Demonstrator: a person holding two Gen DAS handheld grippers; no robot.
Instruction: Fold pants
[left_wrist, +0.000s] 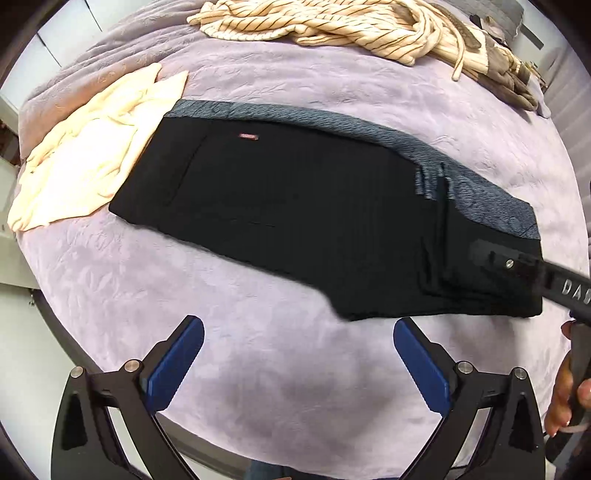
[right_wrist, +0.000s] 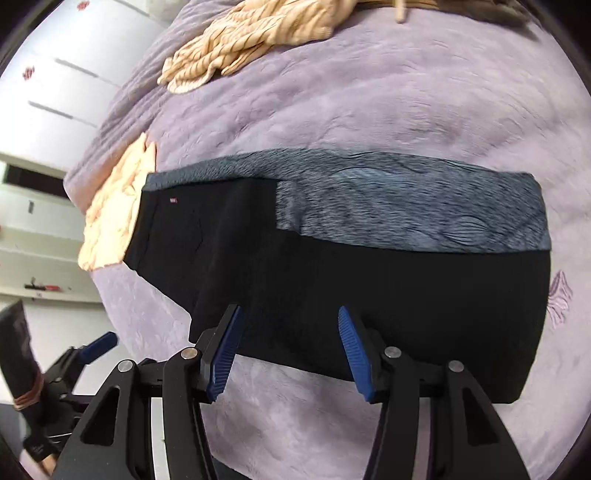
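Black pants (left_wrist: 295, 206) lie folded lengthwise on the lavender bedspread (left_wrist: 258, 350), overlapping a grey-blue textured garment (right_wrist: 406, 206) on their far side. Left gripper (left_wrist: 299, 354): jaws spread wide, empty, over bare bedspread just short of the pants' near edge. Right gripper (right_wrist: 290, 350): jaws spread, blue pads (right_wrist: 225, 354) over the pants' near edge, nothing pinched. Cream cloth (left_wrist: 81, 162) beyond the left gripper's left finger, under the waistband end. Striped garment (left_wrist: 314, 26) far ahead.
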